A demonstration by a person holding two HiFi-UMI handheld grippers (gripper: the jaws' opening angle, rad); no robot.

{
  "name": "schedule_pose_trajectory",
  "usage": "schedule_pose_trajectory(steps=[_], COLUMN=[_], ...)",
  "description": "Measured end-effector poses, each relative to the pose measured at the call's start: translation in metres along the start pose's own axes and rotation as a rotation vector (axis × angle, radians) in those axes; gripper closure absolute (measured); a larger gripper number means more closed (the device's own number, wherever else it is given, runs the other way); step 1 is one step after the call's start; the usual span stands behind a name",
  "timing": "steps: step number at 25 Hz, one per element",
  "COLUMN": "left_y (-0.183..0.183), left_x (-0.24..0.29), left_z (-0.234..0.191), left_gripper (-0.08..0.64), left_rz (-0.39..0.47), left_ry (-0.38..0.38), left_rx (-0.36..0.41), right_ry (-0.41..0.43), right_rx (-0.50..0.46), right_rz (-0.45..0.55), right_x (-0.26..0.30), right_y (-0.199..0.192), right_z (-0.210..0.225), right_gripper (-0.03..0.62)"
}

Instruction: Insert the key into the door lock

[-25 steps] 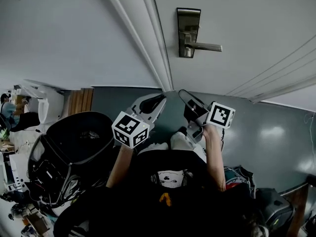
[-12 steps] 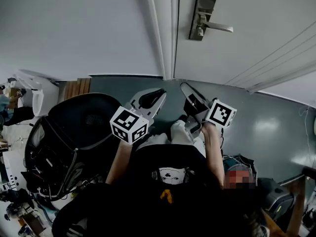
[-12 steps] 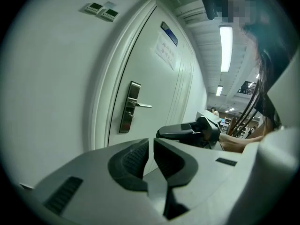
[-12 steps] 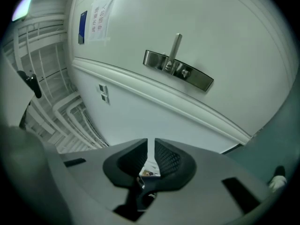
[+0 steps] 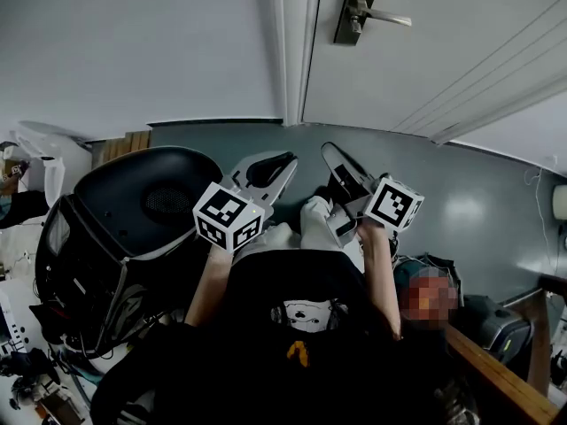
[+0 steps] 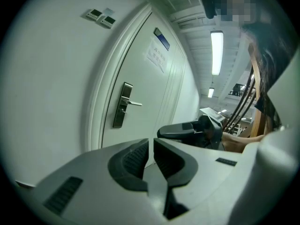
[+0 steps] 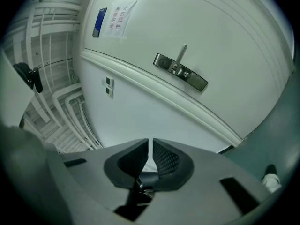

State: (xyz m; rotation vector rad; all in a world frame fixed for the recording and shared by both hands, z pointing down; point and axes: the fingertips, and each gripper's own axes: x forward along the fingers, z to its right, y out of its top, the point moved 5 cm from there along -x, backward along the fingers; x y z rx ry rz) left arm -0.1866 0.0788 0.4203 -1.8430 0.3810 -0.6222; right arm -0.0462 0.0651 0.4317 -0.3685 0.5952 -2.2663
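Note:
The door lock (image 5: pixel 358 7) is a dark metal plate with a lever handle on the white door, at the top of the head view. It also shows in both gripper views, the lock (image 6: pixel 122 105) far ahead of the left jaws and the lock (image 7: pixel 180 71) far ahead of the right jaws. My left gripper (image 5: pixel 290 160) is held low, well short of the door, shut with nothing between its pads (image 6: pixel 151 143). Beside it, my right gripper (image 5: pixel 327 149) is shut (image 7: pixel 150 147) on a small dark key (image 7: pixel 145 181), which sits deep between the jaws and is mostly hidden.
A black office chair (image 5: pixel 133 228) stands close at the left. The white door frame (image 5: pixel 295 51) runs down to the grey-green floor (image 5: pixel 469 202). A wooden edge (image 5: pixel 496 374) and a dark bag (image 5: pixel 498 336) lie at the lower right. A notice (image 7: pixel 119 15) hangs on the door.
The lock has slid up towards the top edge of the head view and the chair has drawn nearer. Both grippers stay shut, side by side.

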Motion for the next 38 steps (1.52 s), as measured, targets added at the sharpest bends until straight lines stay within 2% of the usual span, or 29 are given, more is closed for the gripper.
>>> schedule_pose_trajectory(steps=[8,13,19,23,29,38], left_y=[-0.012,-0.014,-0.016,-0.016,-0.020,-0.015], left_x=[-0.010,-0.010,-0.016,-0.020,-0.013,-0.007], left_z=[0.015,0.025,0.034,0.044,0.058,0.053], left_gripper=[0.523,0.523,0.523,0.523,0.523,0.523], left_rz=[0.013,0.013,0.012,0.013,0.004,0.002], left_ry=[-0.033,-0.055,-0.060,-0.075,-0.099,-0.118], left_rx=[0.004,0.017,0.036,0.057,0.088,0.086], right_ry=[-0.057,-0.052,-0.072,-0.086,-0.113,-0.140], right_rx=[-0.085,-0.102,-0.167,-0.161,-0.236,-0.267], right_rz=[0.004,0.031,0.050,0.084,0.097,0.117], right_x=[-0.019,-0.030,-0.045,-0.060,-0.080,-0.084], right_y=[-0.018,-0.018,-0.014,-0.014,-0.005,0.011], right_z=[-0.007,-0.010,-0.016,-0.018,-0.020,-0.024], right_gripper=[0.577,0.581,0.581,0.583,0.583,0.583])
